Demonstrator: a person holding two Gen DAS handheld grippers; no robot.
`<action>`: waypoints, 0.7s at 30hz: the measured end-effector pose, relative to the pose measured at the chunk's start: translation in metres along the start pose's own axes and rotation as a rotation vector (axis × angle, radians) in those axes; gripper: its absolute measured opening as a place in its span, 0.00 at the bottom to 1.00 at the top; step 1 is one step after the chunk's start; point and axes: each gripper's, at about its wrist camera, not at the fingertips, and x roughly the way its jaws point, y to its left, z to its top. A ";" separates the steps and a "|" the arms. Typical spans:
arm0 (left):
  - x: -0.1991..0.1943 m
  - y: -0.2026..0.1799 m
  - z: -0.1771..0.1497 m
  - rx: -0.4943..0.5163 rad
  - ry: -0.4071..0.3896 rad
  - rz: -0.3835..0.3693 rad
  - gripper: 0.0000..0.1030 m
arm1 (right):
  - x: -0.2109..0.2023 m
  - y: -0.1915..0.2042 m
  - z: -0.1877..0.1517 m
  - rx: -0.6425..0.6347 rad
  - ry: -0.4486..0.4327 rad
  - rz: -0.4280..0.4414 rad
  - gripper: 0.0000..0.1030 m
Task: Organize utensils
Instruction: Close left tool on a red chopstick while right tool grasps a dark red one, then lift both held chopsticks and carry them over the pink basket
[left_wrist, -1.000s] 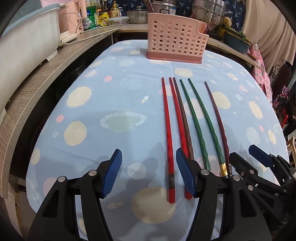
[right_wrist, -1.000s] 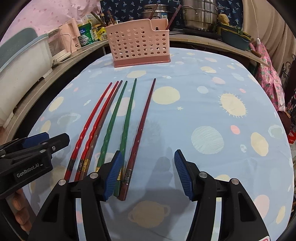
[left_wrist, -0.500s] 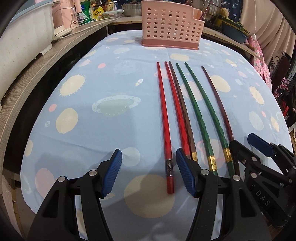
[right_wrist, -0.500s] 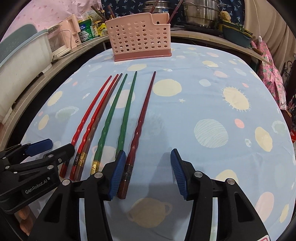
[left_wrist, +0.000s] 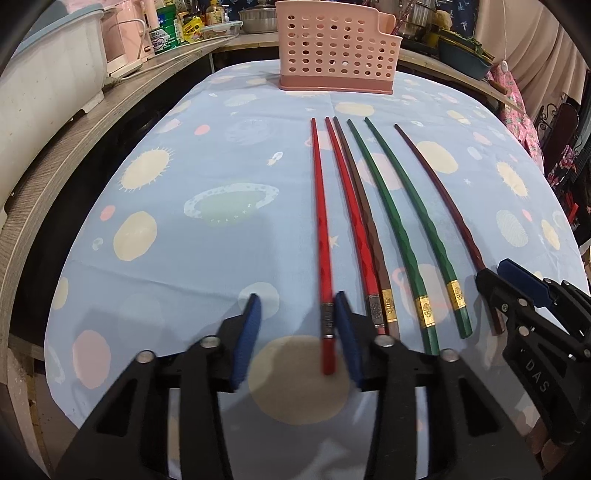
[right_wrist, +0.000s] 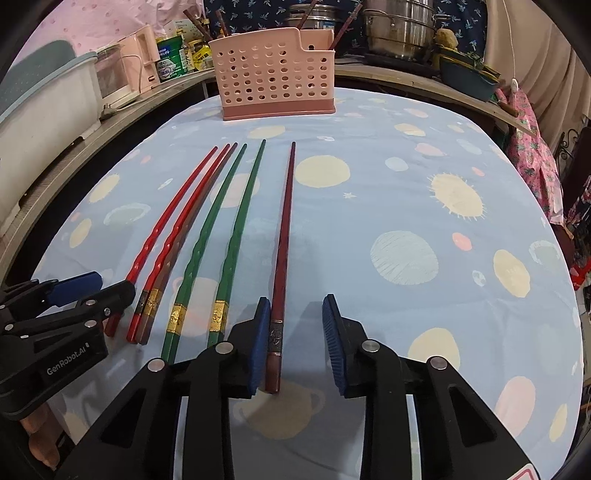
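The left gripper (left_wrist: 295, 332), held low over a table with a blue planet-print cloth (left_wrist: 184, 184), is closing its jaws around the near end of the leftmost red chopstick (left_wrist: 320, 221); the right-hand blue pad touches it, the other pad stands apart. The right gripper (right_wrist: 297, 339) is likewise closing around the near end of a dark red chopstick (right_wrist: 284, 221), with its left-hand pad against the stick and the other pad apart. Six chopsticks lie side by side on the cloth, among them a second red one (left_wrist: 351, 206), a brown one (left_wrist: 365, 218) and two green ones (left_wrist: 391, 218). A pink perforated utensil basket (right_wrist: 275, 77) stands at the table's far edge.
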 end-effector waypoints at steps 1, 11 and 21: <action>0.000 0.001 0.000 -0.003 0.004 -0.005 0.24 | 0.000 -0.002 0.000 0.006 0.001 0.003 0.20; -0.003 0.005 0.000 -0.018 0.030 -0.096 0.07 | -0.004 -0.016 0.001 0.054 0.019 0.043 0.07; -0.038 0.012 0.019 -0.042 -0.028 -0.121 0.07 | -0.032 -0.029 0.021 0.089 -0.046 0.065 0.07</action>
